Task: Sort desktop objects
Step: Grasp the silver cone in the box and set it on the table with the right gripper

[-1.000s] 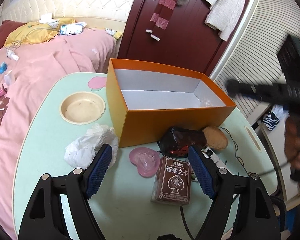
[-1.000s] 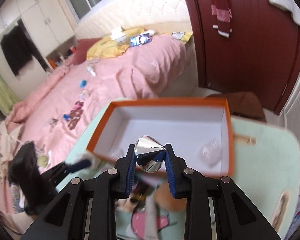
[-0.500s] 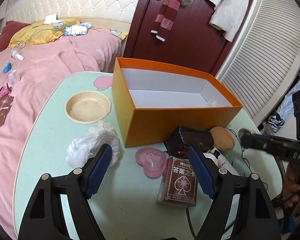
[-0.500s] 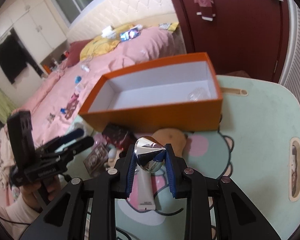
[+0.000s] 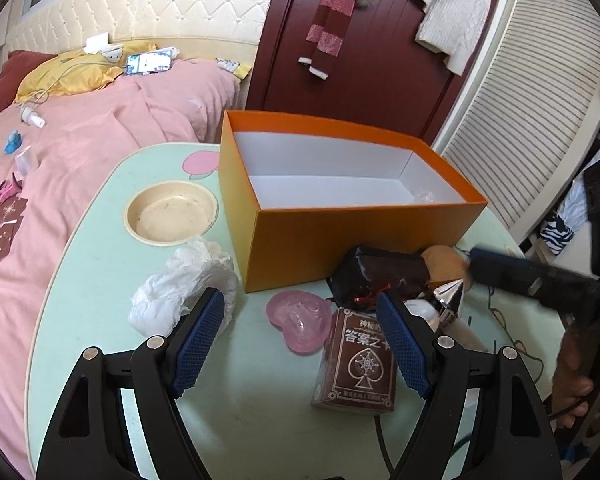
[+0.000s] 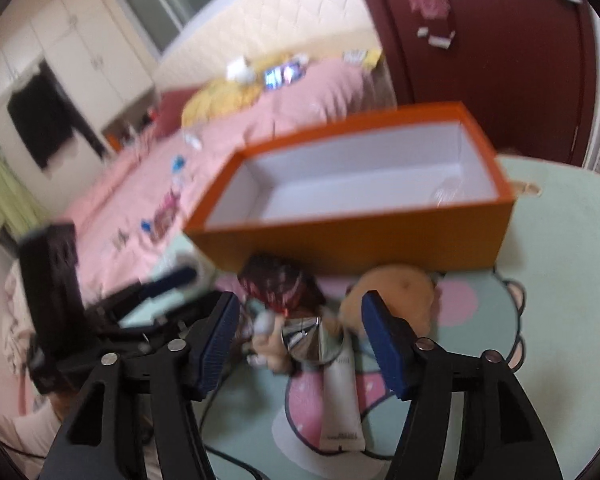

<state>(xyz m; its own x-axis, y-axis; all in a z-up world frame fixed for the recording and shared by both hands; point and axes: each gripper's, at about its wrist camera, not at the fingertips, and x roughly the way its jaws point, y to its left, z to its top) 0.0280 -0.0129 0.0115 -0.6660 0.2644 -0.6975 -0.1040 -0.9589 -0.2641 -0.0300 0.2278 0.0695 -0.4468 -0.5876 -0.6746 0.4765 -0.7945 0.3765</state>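
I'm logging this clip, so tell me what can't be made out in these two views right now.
- Right wrist view: motion blur; print on the white tube is unreadable.
- Left wrist view: the left gripper finger covers part of the card box.
- Clear item in the orange box: too faint to identify.
- Right gripper: whether it touches the silver cone.

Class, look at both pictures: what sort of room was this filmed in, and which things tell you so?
Most likely a bedroom at home: a bed with a pink quilted cover and cream tufted headboard, a dark red wooden door draped with clothes, and a white wardrobe.
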